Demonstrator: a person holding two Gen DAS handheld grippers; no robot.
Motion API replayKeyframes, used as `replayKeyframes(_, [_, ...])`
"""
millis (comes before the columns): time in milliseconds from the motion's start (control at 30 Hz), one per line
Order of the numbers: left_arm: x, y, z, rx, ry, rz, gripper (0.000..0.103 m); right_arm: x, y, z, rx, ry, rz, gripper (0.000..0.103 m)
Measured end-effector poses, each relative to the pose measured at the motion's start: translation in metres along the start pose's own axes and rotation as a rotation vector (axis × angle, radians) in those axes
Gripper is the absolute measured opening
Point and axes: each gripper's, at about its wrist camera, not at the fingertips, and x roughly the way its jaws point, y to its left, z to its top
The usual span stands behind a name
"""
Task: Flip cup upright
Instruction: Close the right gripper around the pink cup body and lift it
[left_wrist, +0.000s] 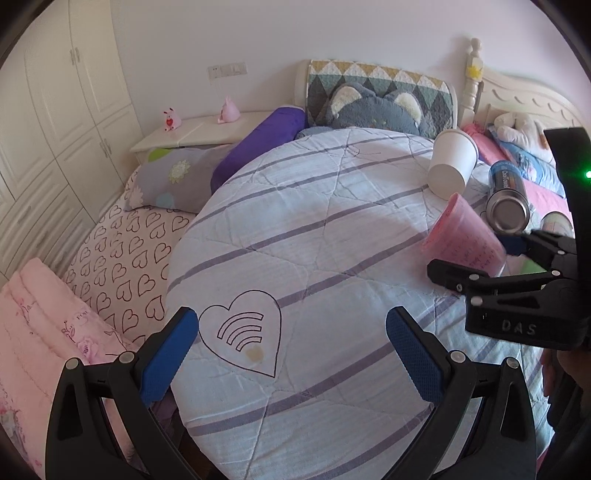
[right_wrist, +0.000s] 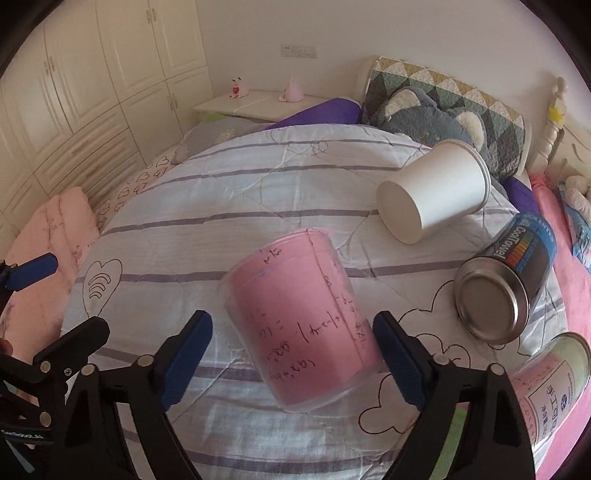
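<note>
A clear cup (right_wrist: 299, 317) lined with pink paper bearing handwriting lies tilted on the striped quilt (right_wrist: 229, 192), blurred. My right gripper (right_wrist: 293, 356) is open, with the cup between its blue pads but not clamped. In the left wrist view the same cup (left_wrist: 467, 236) sits at the far right by the right gripper's (left_wrist: 476, 258) black fingers. My left gripper (left_wrist: 291, 350) is open and empty above the quilt's heart drawing (left_wrist: 242, 332).
A white paper cup (right_wrist: 436, 190) lies on its side behind the pink cup. A metal can (right_wrist: 506, 284) and a second can (right_wrist: 550, 384) lie to the right. Pillows (left_wrist: 177, 177), a plush toy (left_wrist: 373, 109) and a headboard (left_wrist: 376, 79) are at the back; a nightstand (left_wrist: 199, 131) stands at left.
</note>
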Motion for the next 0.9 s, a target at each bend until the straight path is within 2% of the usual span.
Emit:
replayKeyframes(267, [-0.001,0.02,0.003,-0.027,-0.013,0.021,0.103,-0.002,-0.004,-0.002,0.155,-0.011,0.001,0.075])
replayKeyframes(500, [0.002,0.047,0.004,-0.063,-0.011,0.048,0.103,0.004,0.02,0.004,0.286,-0.042,0.108,0.073])
replayKeyframes(900, [0.011,0.076,0.002,-0.078,-0.001,0.057,0.103,0.029,0.054,0.018,0.482,-0.059,0.2,0.072])
